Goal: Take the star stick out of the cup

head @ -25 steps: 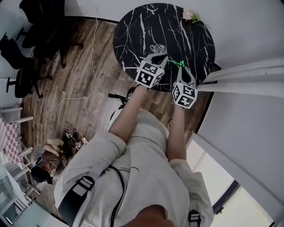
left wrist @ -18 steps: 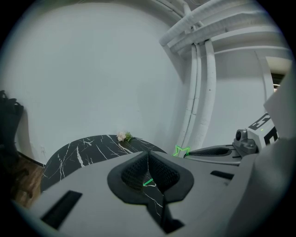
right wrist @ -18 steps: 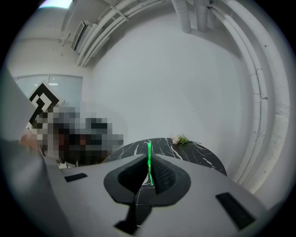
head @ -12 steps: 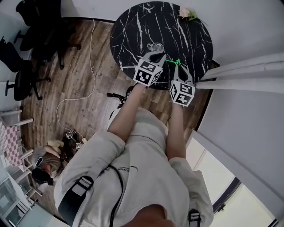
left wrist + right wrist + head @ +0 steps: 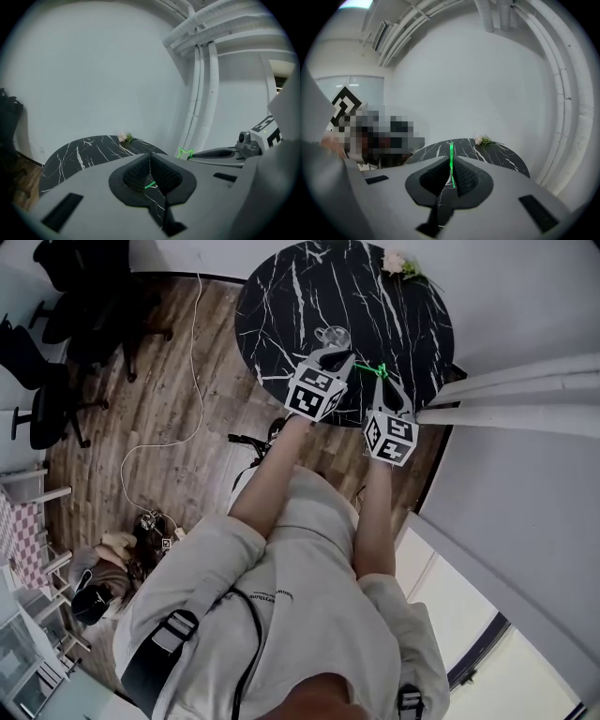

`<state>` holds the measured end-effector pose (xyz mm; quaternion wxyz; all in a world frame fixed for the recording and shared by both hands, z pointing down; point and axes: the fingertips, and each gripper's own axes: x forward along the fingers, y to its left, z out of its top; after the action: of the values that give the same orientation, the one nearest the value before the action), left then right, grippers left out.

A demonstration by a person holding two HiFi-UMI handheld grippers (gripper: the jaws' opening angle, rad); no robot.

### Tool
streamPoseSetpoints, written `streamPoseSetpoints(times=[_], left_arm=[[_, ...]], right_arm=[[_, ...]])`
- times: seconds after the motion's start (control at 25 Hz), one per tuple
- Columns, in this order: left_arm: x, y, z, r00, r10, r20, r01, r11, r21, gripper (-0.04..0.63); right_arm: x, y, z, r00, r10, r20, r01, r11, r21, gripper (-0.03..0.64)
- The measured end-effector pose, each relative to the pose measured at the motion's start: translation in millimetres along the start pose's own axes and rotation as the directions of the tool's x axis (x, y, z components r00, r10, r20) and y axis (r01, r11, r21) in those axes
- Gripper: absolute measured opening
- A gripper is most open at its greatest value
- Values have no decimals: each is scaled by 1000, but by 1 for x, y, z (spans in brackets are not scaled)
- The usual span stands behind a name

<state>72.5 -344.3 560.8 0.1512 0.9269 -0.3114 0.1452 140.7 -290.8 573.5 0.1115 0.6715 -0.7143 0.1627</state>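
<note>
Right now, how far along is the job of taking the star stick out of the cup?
Done: the star stick is out of the cup, which stands on the table. In hand: the right gripper is shut on the stick. Remaining: probably only to put it down.

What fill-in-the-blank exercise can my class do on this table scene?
The right claw is shut on a star stick coloured ___.
The left claw is shut and holds ___.
The cup stands on a black table with ___ veins.
Missing words: green; nothing; white.
</note>
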Motion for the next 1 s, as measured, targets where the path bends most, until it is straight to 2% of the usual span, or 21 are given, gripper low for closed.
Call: streamPoseSetpoints(times=[1.0], left_arm=[[-29,7,-21,998,52,17,-51,997,-58,23]], right_arm=[[-10,17,-11,999,35,-18,-35,999,-30,44]])
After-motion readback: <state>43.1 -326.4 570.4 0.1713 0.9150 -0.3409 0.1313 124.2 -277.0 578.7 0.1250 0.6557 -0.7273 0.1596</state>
